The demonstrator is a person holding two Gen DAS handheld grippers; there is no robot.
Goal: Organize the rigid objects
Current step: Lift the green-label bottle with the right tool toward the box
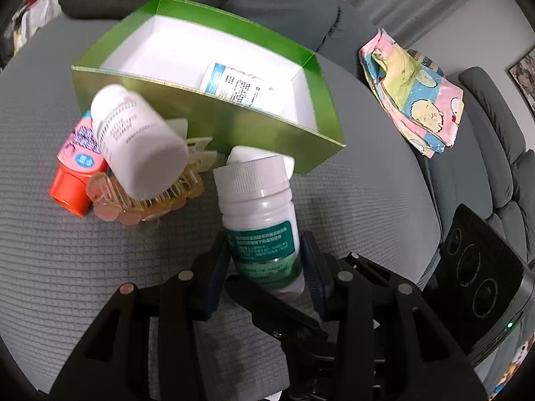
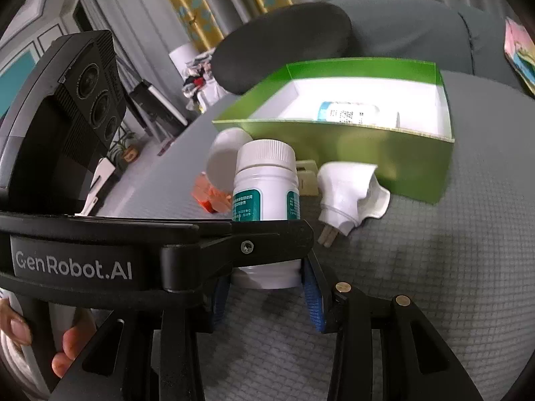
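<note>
Here, a close view along two black handheld grippers over a grey, grid-textured padded surface (image 1: 83, 284).

Left gripper (image 1: 265, 247): jaws closed on a white plastic pill bottle with a ribbed cap and green label (image 1: 259, 220), dark blue pads pressed against the label on both sides. Bottle tilted slightly, cap pointing away toward an open green cardboard box with a white interior (image 1: 274, 133), which sits just beyond it.

Right gripper (image 2: 267, 287): bright blue pads flanking the base of the same bottle. Hard to tell whether these jaws press on it or only sit beside it, with a finger of the left gripper crossing in front.

Inside the box, lying on its side, a white bottle with a blue-edged printed label (image 1: 234, 87).

Left of the held bottle, in front of the box, a small cluster. Plain white plastic bottle with a grey-printed label (image 1: 137, 143), tipped over and resting on an amber translucent hair claw clip (image 1: 143, 204). Beside them, touching, a pink tube with an orange cap (image 1: 75, 173). Behind, against the box wall, a cream-coloured hair clip (image 1: 200, 153).

Right of the held bottle in the right wrist view, a white charger plug with two metal prongs (image 2: 344, 193), lying just in front of the box.

Farther off, on a grey sofa (image 1: 485, 140), a folded pastel cartoon-print cloth (image 1: 414, 93).
</note>
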